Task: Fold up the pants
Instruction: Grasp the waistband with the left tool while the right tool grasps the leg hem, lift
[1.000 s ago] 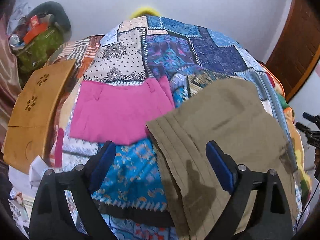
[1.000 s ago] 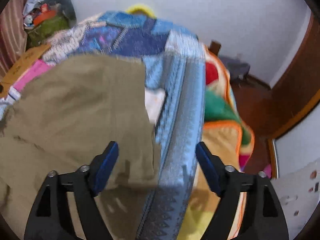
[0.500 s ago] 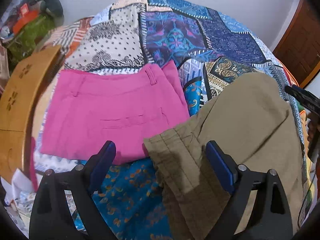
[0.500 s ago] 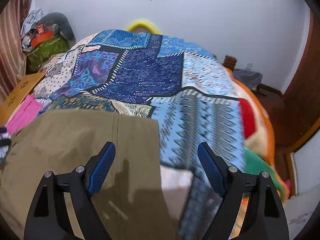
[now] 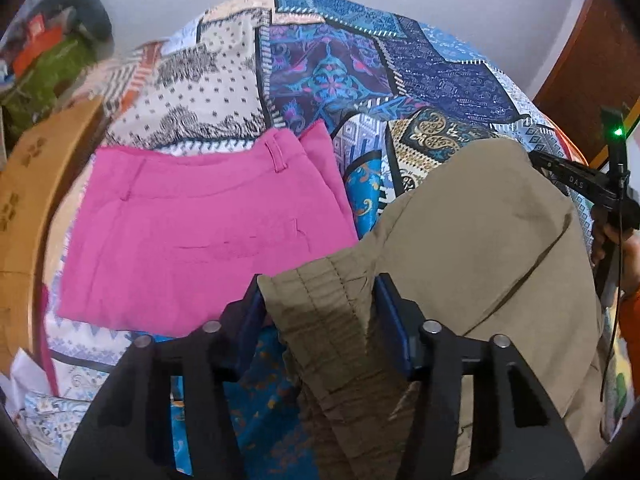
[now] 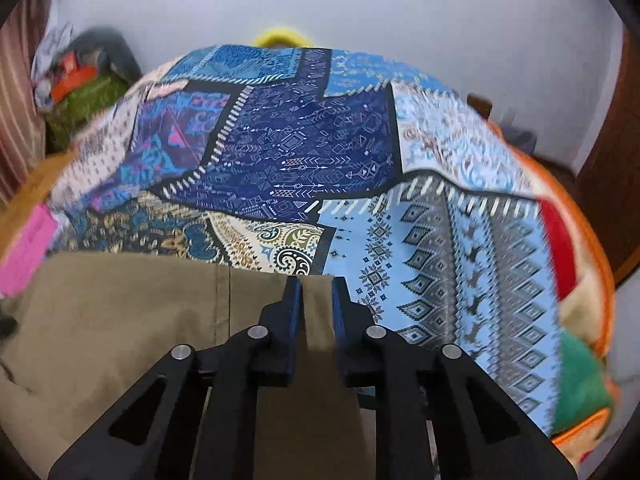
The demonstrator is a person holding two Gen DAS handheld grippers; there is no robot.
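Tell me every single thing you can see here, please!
olive pants: one, olive-brown, on the bedspread, gathered waistband at the left tool.
pink pants: one, pink, folded flat, left of the olive pair.
bedspread: one, blue patchwork, covering the bed.
wooden board: one, tan, at the bed's left edge.
left tool: one, black with blue pads, jaws just closed onto the waistband.
right tool: one, black and blue, jaws just closed onto the pants' far edge.
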